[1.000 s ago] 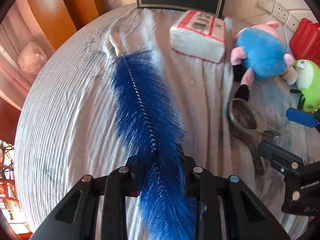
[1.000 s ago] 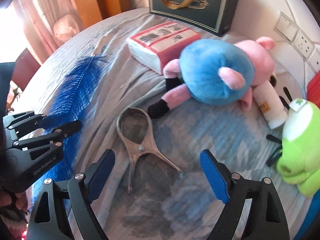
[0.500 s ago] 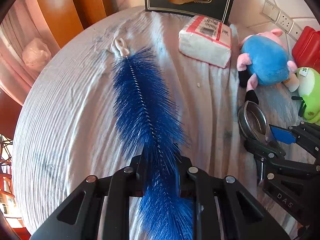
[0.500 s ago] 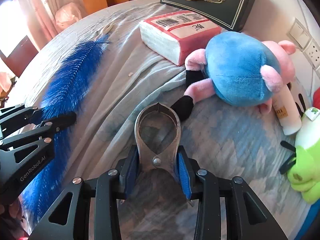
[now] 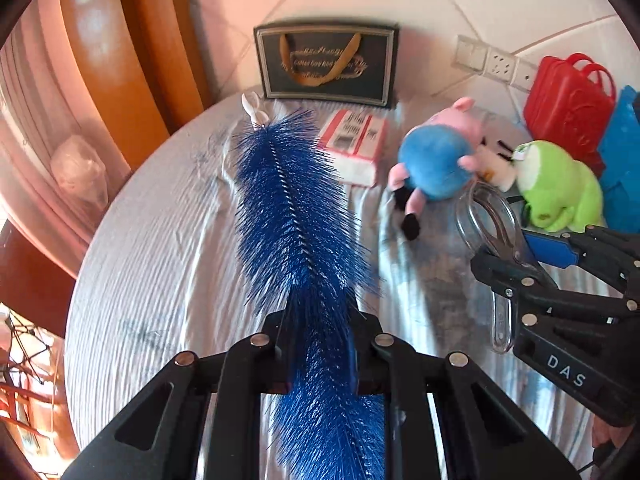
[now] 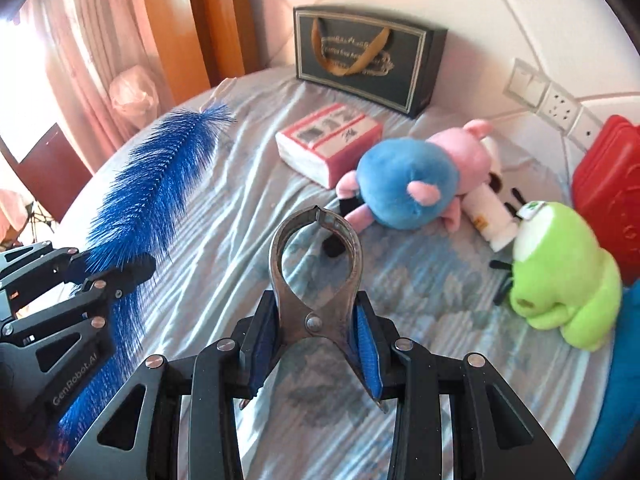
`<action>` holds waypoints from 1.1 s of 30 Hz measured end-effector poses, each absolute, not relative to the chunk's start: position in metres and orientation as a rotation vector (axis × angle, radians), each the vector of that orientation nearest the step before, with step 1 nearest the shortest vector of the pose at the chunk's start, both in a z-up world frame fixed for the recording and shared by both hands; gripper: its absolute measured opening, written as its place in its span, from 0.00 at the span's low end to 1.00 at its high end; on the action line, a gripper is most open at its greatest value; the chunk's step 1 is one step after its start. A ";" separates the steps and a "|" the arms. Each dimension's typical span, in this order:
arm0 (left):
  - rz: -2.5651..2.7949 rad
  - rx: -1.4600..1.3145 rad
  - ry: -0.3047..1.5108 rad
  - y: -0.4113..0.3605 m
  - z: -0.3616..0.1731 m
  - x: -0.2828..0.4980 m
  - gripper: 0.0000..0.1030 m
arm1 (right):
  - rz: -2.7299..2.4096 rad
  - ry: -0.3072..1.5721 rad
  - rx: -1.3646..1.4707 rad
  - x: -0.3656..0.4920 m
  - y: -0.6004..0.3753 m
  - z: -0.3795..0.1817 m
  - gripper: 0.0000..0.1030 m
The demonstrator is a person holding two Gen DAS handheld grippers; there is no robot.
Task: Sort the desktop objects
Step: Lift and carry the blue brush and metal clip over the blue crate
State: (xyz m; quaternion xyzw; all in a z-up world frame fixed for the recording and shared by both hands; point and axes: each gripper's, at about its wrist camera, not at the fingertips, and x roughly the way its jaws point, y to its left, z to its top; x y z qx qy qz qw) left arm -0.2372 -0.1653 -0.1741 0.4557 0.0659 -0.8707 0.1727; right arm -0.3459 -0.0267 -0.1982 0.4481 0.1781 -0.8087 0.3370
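- Left gripper (image 5: 320, 344) clamped tight around the blue bristle brush (image 5: 296, 216), gripped low on its length; bristled end reaching forward and lifted clear of the cloth, white tip (image 5: 253, 111) at the far end.
- Right gripper (image 6: 316, 340) closed on the metal tongs (image 6: 316, 264) at the pivot, blue pads (image 6: 364, 344) pressing both arms; looped head pointing forward, raised above the cloth.
- Underneath, a round table under a wrinkled pale blue-grey cloth (image 6: 224, 216).
- On the cloth: red-and-white tissue pack (image 6: 328, 142), blue-and-pink plush pig (image 6: 416, 184) just beside it, green plush frog (image 6: 560, 276) farther right, white tube (image 6: 488, 216) between the two toys.
- Against the wall: dark gift bag (image 6: 368, 60) with a gold ribbon handle, red plastic case (image 6: 608, 196), wall sockets (image 6: 560, 108); curtains (image 6: 80, 52) on the left.
- Compared with a second ago: brush and tongs both off the cloth and higher, table seen from farther up; right jaws, then wide apart over the tongs, now gripping them.
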 end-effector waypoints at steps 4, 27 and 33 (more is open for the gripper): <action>-2.545 1.238 0.142 -0.144 -0.141 -0.231 0.17 | -2.195 0.426 1.126 -0.328 -0.008 -0.167 0.36; -3.354 0.888 -0.200 0.194 0.069 -0.228 0.17 | -3.087 0.124 0.849 -0.229 0.323 0.045 0.36; -3.491 0.920 -0.218 0.317 0.103 -0.242 0.17 | -3.243 0.073 0.884 -0.230 0.427 0.065 0.36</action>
